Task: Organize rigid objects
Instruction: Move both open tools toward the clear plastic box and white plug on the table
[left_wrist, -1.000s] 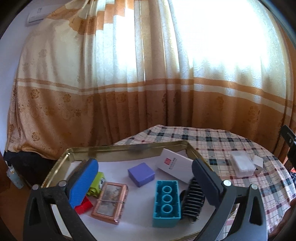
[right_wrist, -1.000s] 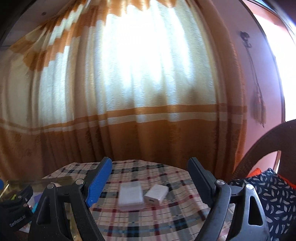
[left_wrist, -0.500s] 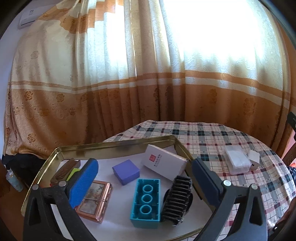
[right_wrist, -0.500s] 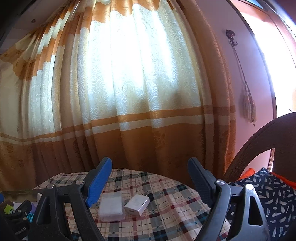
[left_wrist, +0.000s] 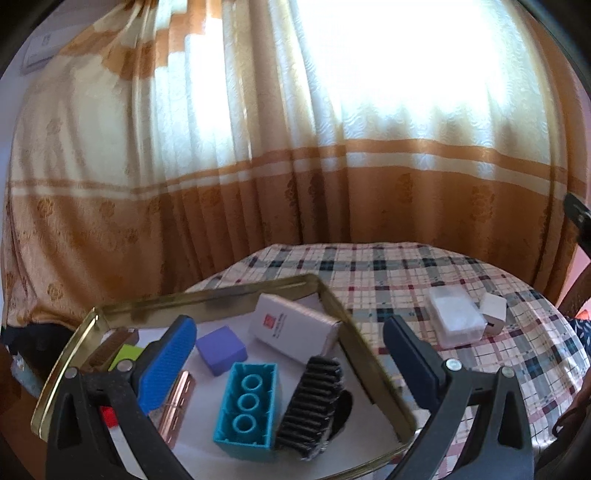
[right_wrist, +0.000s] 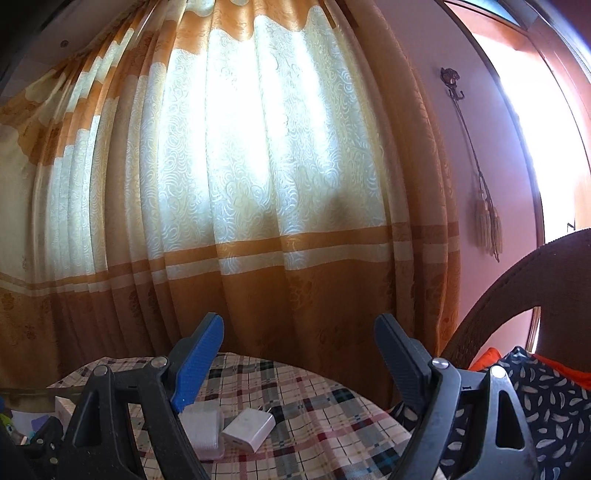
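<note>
Both claws stand wide with nothing between their pads. Low in the left wrist view, the left gripper (left_wrist: 288, 350) hangs over a gold-rimmed tray (left_wrist: 236, 293) that fills the lower left of the frame. Between its fingers lie a teal building block (left_wrist: 246, 404), studs up, and a black ribbed comb (left_wrist: 312, 397) touching the block's right side. Just above them sit a purple cube (left_wrist: 221, 350) and a white box with a red mark (left_wrist: 293, 330), whose far end leans against the tray's right rim. A copper-framed case (left_wrist: 177, 404) lies partly hidden behind the blue left pad. Right of the tray, on the plaid tablecloth (left_wrist: 388, 273), a clear plastic case (left_wrist: 456, 317) and a white charger (left_wrist: 493, 308) lie just beside each other. In the right wrist view, the right gripper (right_wrist: 299, 362) points level toward the curtain (right_wrist: 258, 166), with the same clear plastic case (right_wrist: 205, 428) and white charger (right_wrist: 248, 430) below it at lower centre, the case partly behind the blue pad.
</note>
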